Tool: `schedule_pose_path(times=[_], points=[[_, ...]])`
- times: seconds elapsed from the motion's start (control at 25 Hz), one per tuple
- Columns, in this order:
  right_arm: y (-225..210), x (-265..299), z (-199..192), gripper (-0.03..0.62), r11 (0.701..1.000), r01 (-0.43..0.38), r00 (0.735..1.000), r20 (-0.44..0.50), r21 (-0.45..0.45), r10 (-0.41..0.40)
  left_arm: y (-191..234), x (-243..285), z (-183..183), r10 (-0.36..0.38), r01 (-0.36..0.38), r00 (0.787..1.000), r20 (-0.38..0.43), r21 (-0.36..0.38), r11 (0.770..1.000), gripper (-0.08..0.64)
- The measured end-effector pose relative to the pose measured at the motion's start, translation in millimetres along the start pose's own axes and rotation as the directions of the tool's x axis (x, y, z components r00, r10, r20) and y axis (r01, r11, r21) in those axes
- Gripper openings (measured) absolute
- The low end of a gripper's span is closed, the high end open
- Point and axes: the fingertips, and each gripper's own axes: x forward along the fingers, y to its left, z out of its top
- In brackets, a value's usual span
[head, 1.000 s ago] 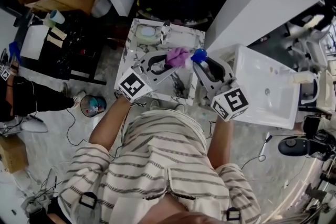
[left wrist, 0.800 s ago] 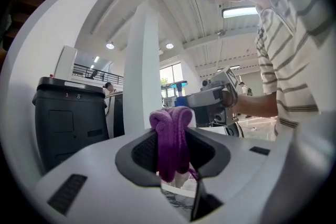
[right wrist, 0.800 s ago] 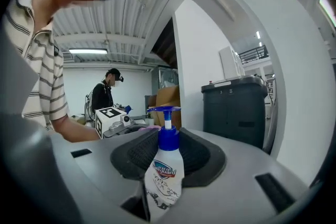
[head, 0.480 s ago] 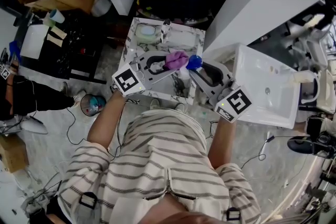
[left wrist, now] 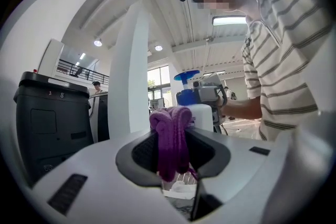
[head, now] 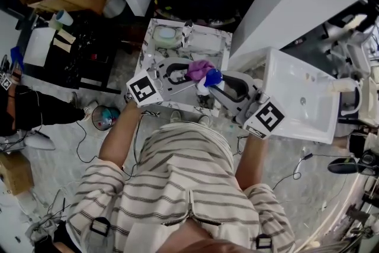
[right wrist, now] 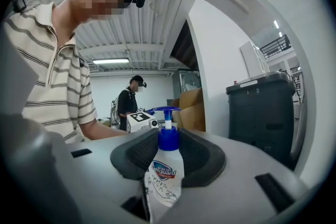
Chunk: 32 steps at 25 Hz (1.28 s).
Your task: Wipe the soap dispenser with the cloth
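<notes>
Presently, right gripper [right wrist: 168, 164] grips the soap dispenser [right wrist: 165, 178] (blue pump head clear of the jaws); left gripper [left wrist: 173, 153], closed on the purple cloth [left wrist: 170, 136], holds it just beside the dispenser's pump.

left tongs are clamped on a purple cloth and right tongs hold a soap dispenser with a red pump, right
Not quite: the pump is blue, not red, as the right gripper view shows. The left tongs are clamped on the purple cloth and the right tongs hold the soap dispenser.
</notes>
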Motion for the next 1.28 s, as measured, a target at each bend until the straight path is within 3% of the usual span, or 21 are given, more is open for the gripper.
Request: schedule_pose_path(times=[0.44, 0.76, 1.28], points=[[10.0, -0.3, 10.2, 0.135, 0.998, -0.063, 0.997, 0.043, 0.015, 0.062, -3.7, 1.9, -1.5, -0.056, 0.057, 0.998, 0.003, -0.062, 0.996, 0.123], [6.6, -3.7, 13.8, 0.135, 0.998, -0.057, 0.996, 0.07, 0.033, 0.055, -6.0, 4.8, -17.0, -0.069, 0.066, 0.997, -0.027, -0.088, 0.994, 0.123], [-8.5, -7.3, 14.4, 0.135, 0.998, 0.005, 0.994, 0.106, 0.065, -0.012, -7.0, -3.1, -28.5, -0.029, 0.023, 0.999, -0.04, -0.141, 0.99, 0.124]])
